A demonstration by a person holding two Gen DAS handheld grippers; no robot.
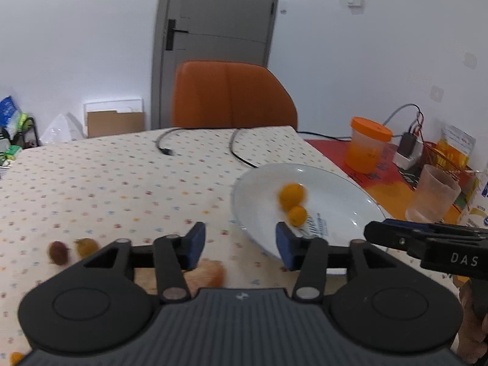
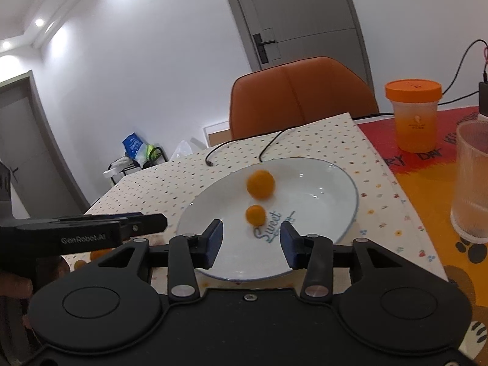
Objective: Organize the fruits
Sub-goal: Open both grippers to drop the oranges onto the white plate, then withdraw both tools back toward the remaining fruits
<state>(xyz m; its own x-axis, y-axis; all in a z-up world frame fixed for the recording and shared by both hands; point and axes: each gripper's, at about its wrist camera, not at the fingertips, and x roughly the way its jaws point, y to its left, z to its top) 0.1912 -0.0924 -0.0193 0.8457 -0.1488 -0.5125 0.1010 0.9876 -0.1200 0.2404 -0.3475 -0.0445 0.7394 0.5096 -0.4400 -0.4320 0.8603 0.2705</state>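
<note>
A white plate (image 1: 335, 189) (image 2: 320, 189) with blue lettering lies on the dotted tablecloth and holds two round orange fruits, a larger one (image 1: 291, 195) (image 2: 260, 184) and a smaller one (image 1: 297, 215) (image 2: 255, 214). My left gripper (image 1: 240, 231) stands open at the plate's left rim with nothing between its pads. My right gripper (image 2: 251, 228) is open too, over the plate's near edge just short of the smaller fruit. On the cloth to the left lie a reddish-brown fruit (image 1: 58, 251) and a yellowish one (image 1: 87, 246). A peach-coloured fruit (image 1: 210, 274) is partly hidden under the left gripper.
An orange chair (image 1: 231, 97) stands behind the table. Two black cables (image 1: 164, 149) lie on the far cloth. On the red and orange mat to the right are an orange-lidded jar (image 1: 367, 146) (image 2: 414, 116) and a frosted glass (image 1: 436, 195) (image 2: 471, 183).
</note>
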